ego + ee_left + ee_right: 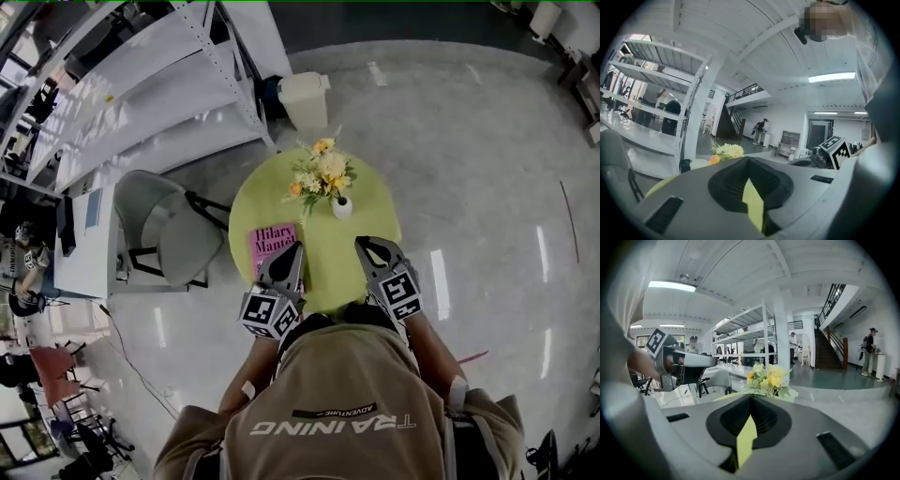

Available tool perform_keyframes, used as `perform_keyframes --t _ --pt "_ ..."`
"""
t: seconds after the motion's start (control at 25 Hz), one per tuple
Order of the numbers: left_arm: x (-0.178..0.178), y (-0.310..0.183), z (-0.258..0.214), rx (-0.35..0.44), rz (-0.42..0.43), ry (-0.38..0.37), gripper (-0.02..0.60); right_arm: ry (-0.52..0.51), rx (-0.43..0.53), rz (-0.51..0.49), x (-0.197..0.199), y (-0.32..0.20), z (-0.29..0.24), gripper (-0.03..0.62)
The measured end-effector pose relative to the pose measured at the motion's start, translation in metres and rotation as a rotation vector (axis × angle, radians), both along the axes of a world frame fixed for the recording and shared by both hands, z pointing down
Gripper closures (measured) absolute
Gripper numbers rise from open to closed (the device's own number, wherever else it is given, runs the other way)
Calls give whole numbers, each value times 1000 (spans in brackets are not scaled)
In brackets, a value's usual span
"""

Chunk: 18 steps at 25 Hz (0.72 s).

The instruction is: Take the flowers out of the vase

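Note:
A bunch of yellow, white and orange flowers (322, 173) stands in a small white vase (342, 208) at the far side of a round yellow-green table (361, 262). My left gripper (292, 249) and right gripper (364, 245) hover over the table's near half, both short of the vase and pointing toward it. Each has its jaws together with nothing held. The left gripper view shows the flowers (726, 151) just beyond the shut left gripper (749, 159). In the right gripper view the flowers (769, 377) sit straight ahead of the shut right gripper (751, 397); the vase is hidden there.
A pink book (273, 240) lies on the table's left part, partly under the left gripper. A grey chair (169, 225) stands left of the table, a white bin (305, 98) behind it, and white shelving (141, 84) at the upper left. Shiny floor surrounds the table.

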<state>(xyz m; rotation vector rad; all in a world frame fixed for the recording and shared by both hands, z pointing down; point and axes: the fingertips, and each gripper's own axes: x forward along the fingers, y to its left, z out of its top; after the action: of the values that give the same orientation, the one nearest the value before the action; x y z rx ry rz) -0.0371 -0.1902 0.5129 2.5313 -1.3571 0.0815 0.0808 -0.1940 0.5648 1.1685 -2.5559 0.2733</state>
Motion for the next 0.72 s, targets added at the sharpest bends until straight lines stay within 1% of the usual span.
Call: perform_keyframes --t 0.12,0.24,0.36,0.52,0.72 --pt "5 -7 1 -4 -36 -17 580 -10 -37 -39 3 -10 13 595" --pt "6 -10 7 -21 -44 -31 581 -33 -66 -47 2 -22 19 595" --pt "3 -12 13 -26 -38 -41 580 -37 -74 -48 -2 -34 24 595" --pt "-3 -18 18 -13 -19 -56 581 -27 -74 -31 -7 -48 32 595" --pt "-12 -24 23 -13 -1 -42 581 -29 -89 0 -11 -53 38 595"
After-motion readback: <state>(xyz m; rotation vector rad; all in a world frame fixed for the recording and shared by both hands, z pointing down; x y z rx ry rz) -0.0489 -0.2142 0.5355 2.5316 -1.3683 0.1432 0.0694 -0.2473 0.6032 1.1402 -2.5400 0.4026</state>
